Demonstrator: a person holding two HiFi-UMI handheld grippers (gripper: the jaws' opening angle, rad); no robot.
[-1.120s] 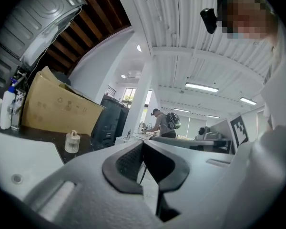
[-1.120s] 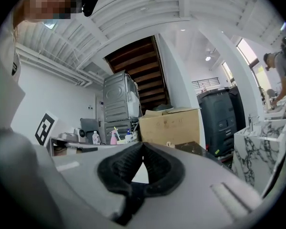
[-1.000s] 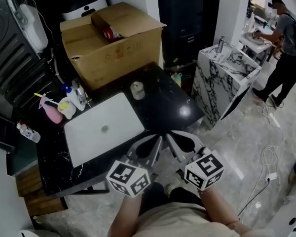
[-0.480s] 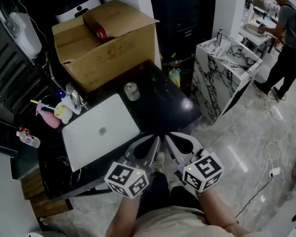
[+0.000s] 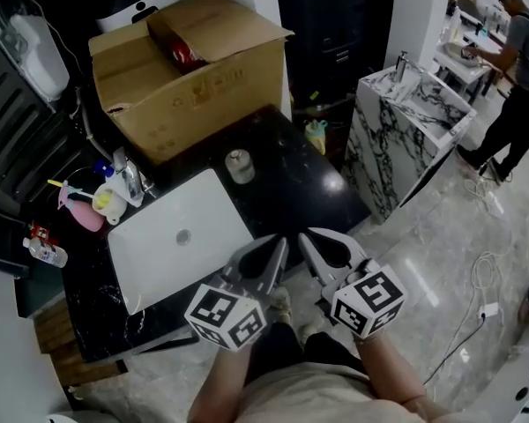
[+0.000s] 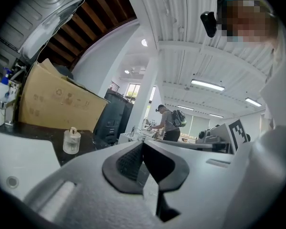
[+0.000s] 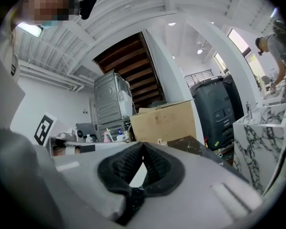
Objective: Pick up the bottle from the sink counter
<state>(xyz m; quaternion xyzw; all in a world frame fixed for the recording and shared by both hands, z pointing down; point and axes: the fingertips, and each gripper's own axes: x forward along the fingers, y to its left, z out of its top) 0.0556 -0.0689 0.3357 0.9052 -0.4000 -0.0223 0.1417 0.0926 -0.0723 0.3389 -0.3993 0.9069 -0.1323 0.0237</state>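
A small clear glass bottle with a pale cap stands on the black sink counter, just behind the white sink. It also shows in the left gripper view as the bottle, and small and far off in the right gripper view as the bottle. My left gripper and right gripper hover side by side over the counter's front edge, well short of the bottle. Both are shut with nothing between their jaws.
A large cardboard box stands at the counter's back. By the faucet are a pink spray bottle and a plastic bottle. A marble cabinet stands to the right, with a person beyond it.
The head view has shifted a little, so the counter and box sit slightly further left and up. Both grippers stay shut at the counter's front edge.
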